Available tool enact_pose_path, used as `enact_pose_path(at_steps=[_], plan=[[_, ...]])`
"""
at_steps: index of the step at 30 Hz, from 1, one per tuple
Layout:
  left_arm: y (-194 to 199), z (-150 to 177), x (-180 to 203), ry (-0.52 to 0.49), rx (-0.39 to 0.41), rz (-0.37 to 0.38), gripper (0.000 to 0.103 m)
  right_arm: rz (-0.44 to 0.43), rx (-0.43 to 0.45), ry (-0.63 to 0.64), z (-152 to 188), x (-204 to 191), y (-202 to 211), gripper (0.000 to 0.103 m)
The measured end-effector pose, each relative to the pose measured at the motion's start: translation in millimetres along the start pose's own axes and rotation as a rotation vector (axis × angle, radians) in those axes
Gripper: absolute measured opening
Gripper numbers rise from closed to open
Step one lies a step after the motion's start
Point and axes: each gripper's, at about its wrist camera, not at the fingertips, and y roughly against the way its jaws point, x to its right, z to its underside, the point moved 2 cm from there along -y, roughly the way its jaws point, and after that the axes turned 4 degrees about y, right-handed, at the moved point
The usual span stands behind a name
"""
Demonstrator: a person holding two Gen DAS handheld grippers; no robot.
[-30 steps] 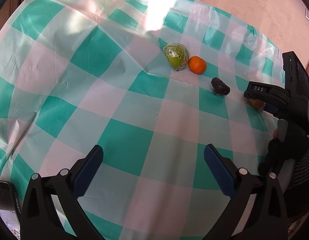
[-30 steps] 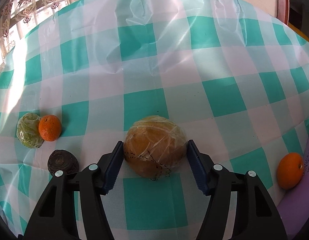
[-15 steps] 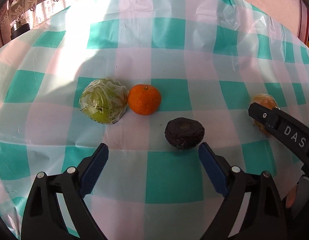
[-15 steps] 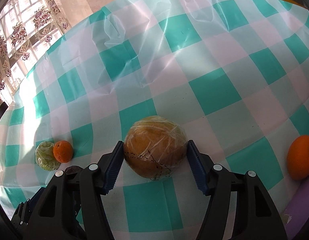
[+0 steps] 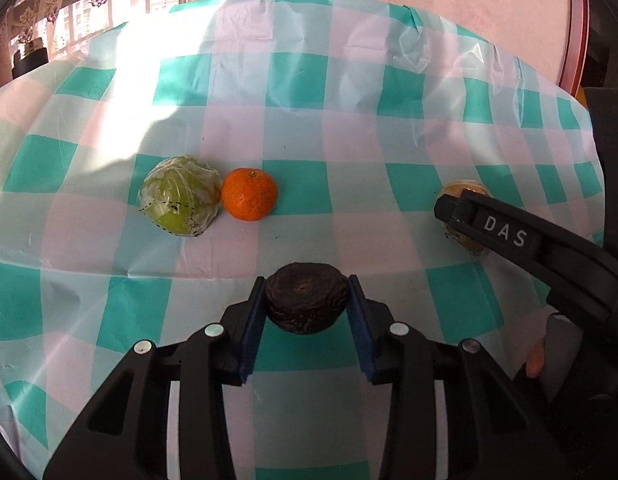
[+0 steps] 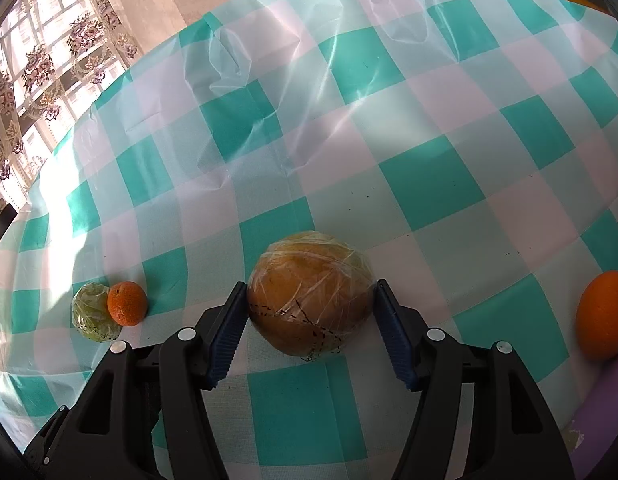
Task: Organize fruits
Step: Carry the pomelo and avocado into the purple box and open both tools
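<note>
Teal-and-white checked cloth covers the worktop (image 5: 293,132), whose far edge curves beneath a pink wall and a lace-curtained window at upper left; broad bare cloth lies beyond the fruits in both views. Left hand-held gripper (image 5: 307,314): jaws narrowed, blue pads pressed against both sides of a dark wrinkled fruit (image 5: 307,302) sitting on the cloth. Ahead and to its left, a wrapped green fruit (image 5: 180,195) and a mandarin (image 5: 249,194) lie just beside each other, apparently touching. Right hand-held gripper (image 6: 311,322): jaws set moderately apart, clamped on a film-wrapped brown fruit (image 6: 311,294) with dashed markings on its wrap; whether this fruit is lifted or resting cannot be told. A second orange (image 6: 603,314) lies near the right edge of the worktop, beside a purple item (image 6: 605,404), well apart from the green fruit and mandarin pair
</note>
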Motion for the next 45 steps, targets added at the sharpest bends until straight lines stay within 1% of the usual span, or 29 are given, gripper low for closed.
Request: enact_pose_path(at_steps=[3, 5, 8, 12, 16, 19, 20, 23, 25, 29, 33, 36, 40, 45], plan=[[31.6, 26.7, -14.5, 0.103, 0.039, 0.03, 0.039, -0.002, 0.0, 0.0, 0.4, 0.8, 0.9, 0.062], [45.2, 44.8, -22.0, 0.142, 0.059, 0.052, 0.039, -0.009, 0.0, 0.001, 0.6, 0.7, 1.0, 0.062], [63.3, 51.6, -35.2, 0.187, 0.114, 0.064, 0.039, -0.021, -0.001, 0.002, 0.3, 0.8, 1.2, 0.062], [55.0, 49.8, -42.2, 0.251, 0.092, 0.104, 0.039, -0.046, 0.007, 0.003, 0.3, 0.7, 2.7, 0.062], [55.1, 50.7, -42.7, 0.249, 0.089, 0.107, 0.039, -0.072, 0.006, 0.024, 0.7, -2.7, 4.0, 0.062], [52.8, 50.3, -44.3, 0.26, 0.08, 0.099, 0.039, -0.112, 0.033, 0.054, 1.8, -8.5, 10.8, 0.062], [52.7, 50.4, -44.3, 0.26, 0.079, 0.094, 0.039, -0.115, 0.029, 0.065, 2.6, -10.7, 11.5, 0.062], [51.8, 50.8, -43.7, 0.257, 0.071, 0.082, 0.039, -0.086, -0.008, 0.096, 10.0, -17.6, 11.9, 0.062], [51.8, 51.2, -45.8, 0.266, 0.071, 0.079, 0.039, -0.084, -0.024, 0.11, 22.0, -22.0, 20.4, 0.062], [56.8, 54.9, -46.2, 0.252, 0.065, 0.042, 0.039, -0.071, -0.045, 0.153, 52.0, -32.0, 43.3, 0.062], [70.4, 70.8, -56.8, 0.278, 0.049, 0.024, 0.039, -0.051, -0.053, 0.18, 78.5, -32.2, 68.7, 0.062], [83.5, 82.5, -63.3, 0.27, 0.054, -0.002, 0.039, -0.046, -0.058, 0.186, 96.6, -31.5, 84.0, 0.062], [97.3, 96.3, -67.0, 0.259, 0.043, -0.002, 0.039, -0.043, -0.065, 0.225, 121.6, -34.3, 105.0, 0.062], [108.7, 109.7, -62.2, 0.213, 0.029, -0.004, 0.039, -0.056, -0.062, 0.281, 145.0, -38.4, 134.7, 0.062]])
